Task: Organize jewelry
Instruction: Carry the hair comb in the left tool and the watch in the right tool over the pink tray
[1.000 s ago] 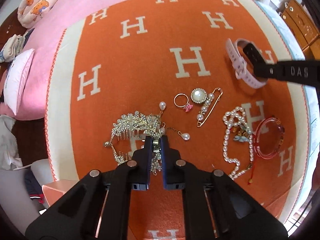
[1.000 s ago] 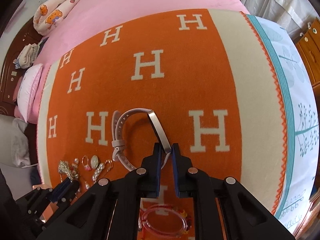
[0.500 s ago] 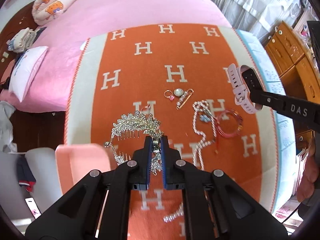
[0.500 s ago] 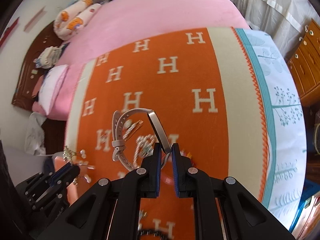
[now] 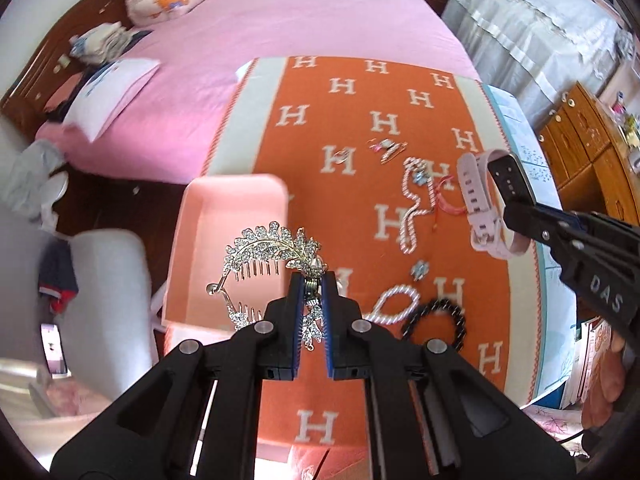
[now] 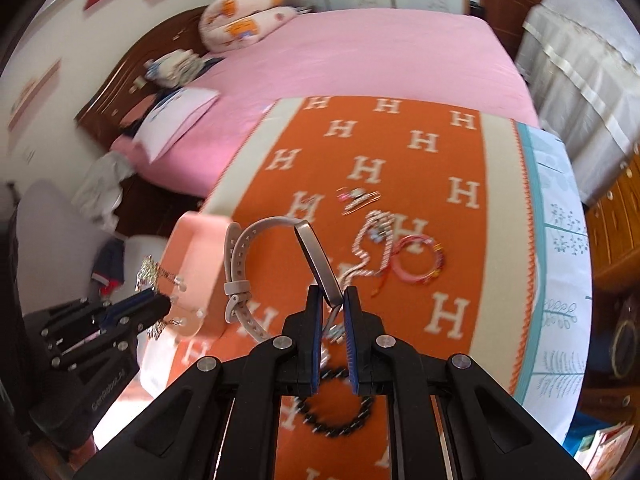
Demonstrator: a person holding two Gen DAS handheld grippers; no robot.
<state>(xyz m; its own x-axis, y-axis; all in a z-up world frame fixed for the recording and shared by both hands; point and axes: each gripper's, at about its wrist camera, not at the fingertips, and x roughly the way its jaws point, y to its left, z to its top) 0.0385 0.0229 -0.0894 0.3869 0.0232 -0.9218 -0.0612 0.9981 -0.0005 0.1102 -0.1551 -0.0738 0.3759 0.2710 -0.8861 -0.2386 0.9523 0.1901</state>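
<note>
Landmark: pink tray [image 5: 224, 216], off the left edge of the orange blanket [image 5: 360, 364] on the bed.
Left tongs [image 5: 311, 280]: pinched narrow on the comb [image 5: 272, 250], gripping it by its right end.
Comb, place: in the air over the tray, clear of the blanket.
Comb, look: silver leaf-shaped hair comb set with clear stones, short teeth hanging under the leaves, thin dangling bits at the lower end.
Right tongs [image 6: 331, 294]: pinched narrow on the watch [image 6: 280, 268], gripping its dark slim face at the lower end.
Watch, place: in the air to the right of the tray, above the blanket.
Watch, look: pale pink rubbery strap with a row of holes, curled in a loop and sticking out free from the grip.
Left on the blanket, right of the tray: pearl necklace [image 5: 412, 208], red bracelet [image 6: 418, 260], black bead bracelet [image 5: 436, 322], a few small pieces too blurred to name.
Step in hand, as I judge: carry both pieces to the tray and set them in.
Doing it well: lower the comb until teeth or leaves rest on the tray floor before letting go, since the dangles could snag on the pads.
Also: bring the watch in beside the comb, not on top, so the strap does not hook the teeth.
Risk: both grips are on an end, so either piece may swing.
</note>
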